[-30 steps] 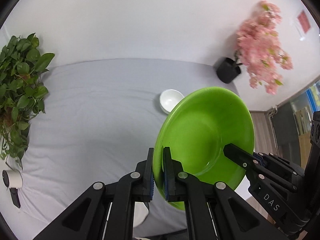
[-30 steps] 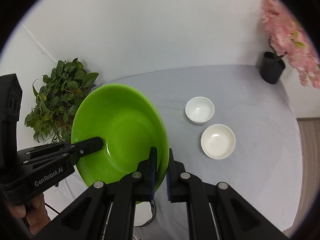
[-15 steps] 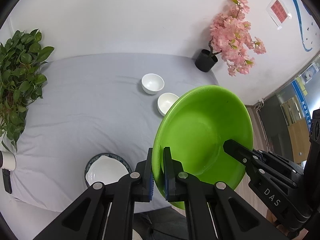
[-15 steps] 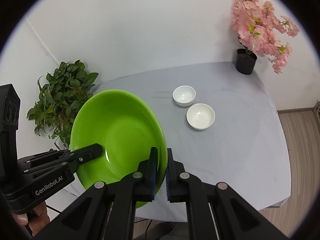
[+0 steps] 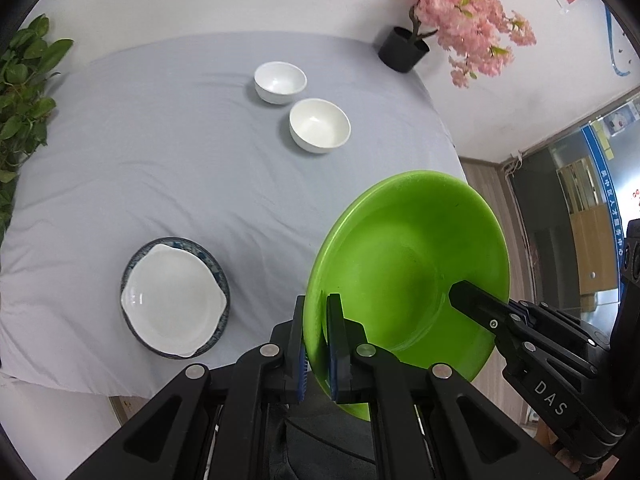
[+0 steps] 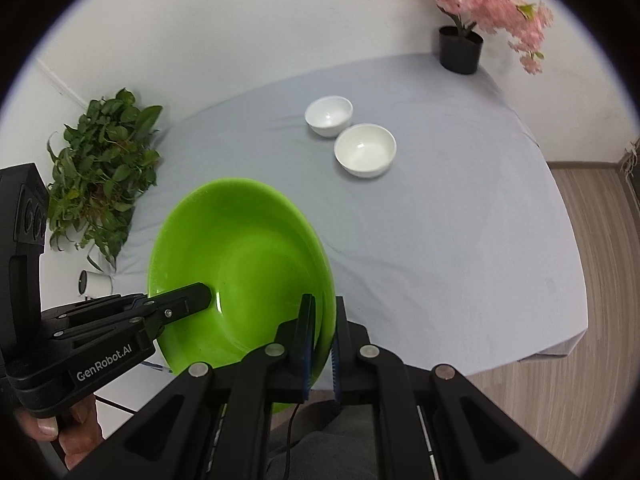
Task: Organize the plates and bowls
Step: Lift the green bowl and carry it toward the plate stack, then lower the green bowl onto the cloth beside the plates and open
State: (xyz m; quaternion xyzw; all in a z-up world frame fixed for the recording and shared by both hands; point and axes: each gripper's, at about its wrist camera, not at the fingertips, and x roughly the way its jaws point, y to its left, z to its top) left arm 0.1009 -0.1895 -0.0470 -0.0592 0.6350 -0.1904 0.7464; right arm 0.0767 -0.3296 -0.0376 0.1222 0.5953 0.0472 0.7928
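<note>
At lower center, the left gripper (image 5: 317, 354) clamps the green bowl's (image 5: 408, 276) rim; the right gripper (image 5: 472, 300) grips its opposite edge at lower right.

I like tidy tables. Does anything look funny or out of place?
Only the green plate: it hangs tilted in the air, off the table, pinched by the left gripper and right gripper. Nothing looks spilled or broken.

One green bowl (image 5: 408, 264), two white bowls (image 5: 280, 82) (image 5: 319, 125), and seemingly one stacked plate pair (image 5: 175, 297).
</note>
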